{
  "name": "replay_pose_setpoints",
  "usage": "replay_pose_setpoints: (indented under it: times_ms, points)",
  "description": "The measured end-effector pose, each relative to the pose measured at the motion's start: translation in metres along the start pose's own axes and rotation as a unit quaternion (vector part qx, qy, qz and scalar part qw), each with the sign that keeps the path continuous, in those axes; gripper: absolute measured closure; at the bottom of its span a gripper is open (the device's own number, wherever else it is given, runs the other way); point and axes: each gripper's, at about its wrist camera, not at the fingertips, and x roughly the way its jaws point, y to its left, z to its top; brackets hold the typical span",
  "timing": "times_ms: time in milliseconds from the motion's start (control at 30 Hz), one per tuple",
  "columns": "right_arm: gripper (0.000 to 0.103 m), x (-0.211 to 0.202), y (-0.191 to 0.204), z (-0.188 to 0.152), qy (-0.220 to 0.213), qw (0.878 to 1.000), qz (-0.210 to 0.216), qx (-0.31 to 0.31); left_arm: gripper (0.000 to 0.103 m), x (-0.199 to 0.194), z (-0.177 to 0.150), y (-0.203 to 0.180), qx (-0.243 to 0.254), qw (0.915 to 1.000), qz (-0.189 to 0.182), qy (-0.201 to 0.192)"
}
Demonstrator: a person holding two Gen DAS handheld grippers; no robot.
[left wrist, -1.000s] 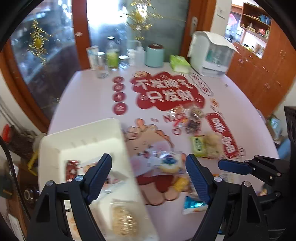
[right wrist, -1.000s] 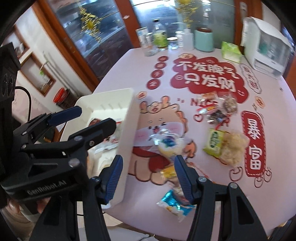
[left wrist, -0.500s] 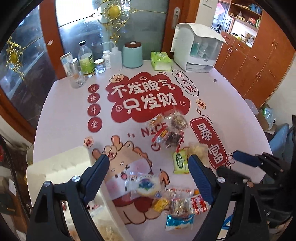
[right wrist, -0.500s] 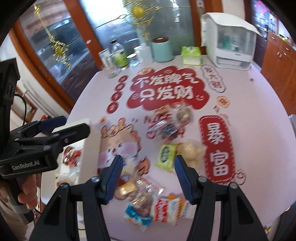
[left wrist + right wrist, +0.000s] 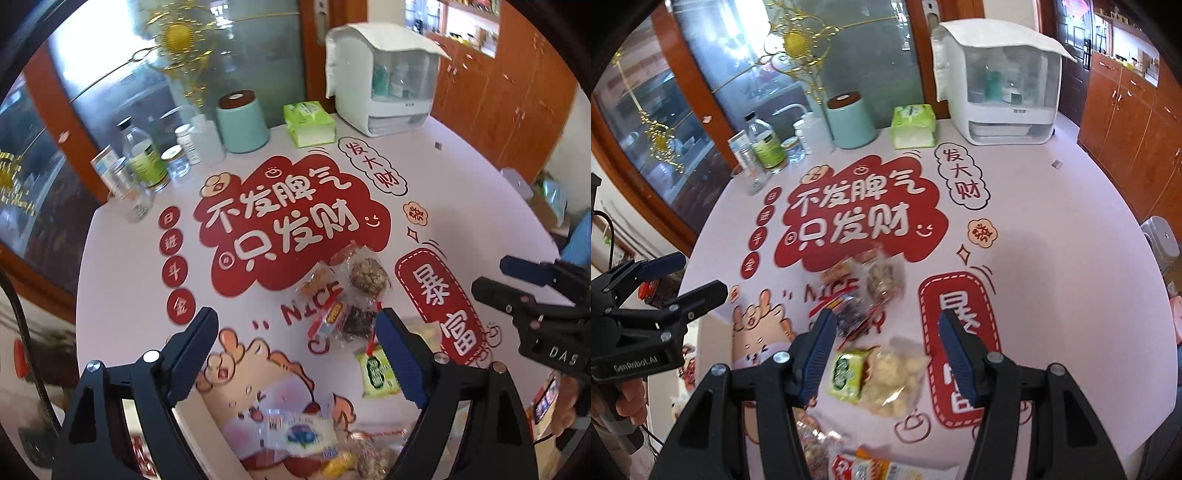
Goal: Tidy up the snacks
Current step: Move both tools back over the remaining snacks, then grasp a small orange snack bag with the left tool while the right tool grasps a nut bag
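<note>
Your left tongs [image 5: 295, 354] stand wide and released, nothing between the pads; your right tongs [image 5: 884, 354] are parted too and grip nothing, though the green packet [image 5: 846, 376] and the pale puffed-snack bag [image 5: 895, 382] lie on the surface [image 5: 1052, 258] just below the gap between their fingers.

The snacks sit in 2 loose groups; the clear-wrapped cluster [image 5: 351, 295] lies just beyond the left tongs' tips, nearer the right finger, with a blue-and-white packet [image 5: 301, 437] and more wrappers low between the fingers, close to you; from the left wrist view the green packet rests against the inner side of the right finger.

To do this step well, I would settle on 1 packet per tongs before you descend; the green packet looks the cleanest pick for the right tongs, being flat and free at its near edge; centre it between the pads and close on the body, not the crimped end, since the puffed-snack bag touching it may drag along. The clear bags overlap, so take the topmost first.

Both tongs point steeply down at the surface, side by side; the right tongs' body shows at the right edge of the left view, the left tongs' body at the left edge of the right view, a hand [image 5: 626, 400] wrapped on its handle.
</note>
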Motion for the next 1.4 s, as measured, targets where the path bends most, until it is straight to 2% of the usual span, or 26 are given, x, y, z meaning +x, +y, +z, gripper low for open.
replay_pose_setpoints:
  times_ms: [133,333,533,700,900,1000,1100,1200,1267,1300,1333,1400]
  points:
    - [0.044,0.021,-0.01,0.01,0.013,1.0,-0.001,0.008,0.017,0.032,0.011,-0.008,0.022,0.9997,0.0,0.015]
    - [0.044,0.048,-0.019,0.02,0.034,0.999,0.004,0.009,0.017,0.088,0.019,-0.01,0.026,0.9981,-0.021,0.052]
    - [0.044,0.084,-0.032,0.029,0.077,0.996,0.027,0.027,0.017,0.138,0.023,-0.002,0.026,0.9955,-0.033,0.085]
    - [0.044,0.117,-0.03,0.037,0.108,0.993,0.049,0.03,0.017,0.167,0.022,0.0,0.037,0.9932,-0.038,0.104]
    - [0.044,0.16,-0.018,0.04,0.146,0.988,0.05,0.022,0.017,0.19,0.015,-0.008,0.082,0.9887,-0.032,0.121]
    - [0.044,0.176,-0.014,0.04,0.159,0.986,0.048,0.02,0.017,0.197,0.016,-0.009,0.082,0.9881,-0.035,0.125]
    - [0.044,0.19,-0.01,0.038,0.171,0.984,0.045,0.014,0.022,0.205,0.017,-0.009,0.08,0.9875,-0.039,0.13]
    - [0.044,0.199,-0.008,0.036,0.179,0.983,0.047,0.012,0.034,0.212,0.018,-0.01,0.076,0.9865,-0.047,0.137]
    - [0.045,0.2,-0.007,0.036,0.174,0.984,0.046,0.009,0.045,0.217,0.017,-0.011,0.071,0.9851,-0.056,0.146]
    - [0.045,0.2,-0.006,0.036,0.174,0.984,0.046,0.005,0.047,0.219,0.017,-0.011,0.072,0.9845,-0.058,0.149]
    - [0.047,0.2,-0.006,0.036,0.171,0.984,0.046,0.004,0.056,0.218,0.017,-0.012,0.07,0.9848,-0.065,0.145]
    - [0.061,0.2,-0.005,0.035,0.171,0.983,0.064,0.006,0.074,0.217,0.018,-0.014,0.074,0.9846,-0.071,0.141]
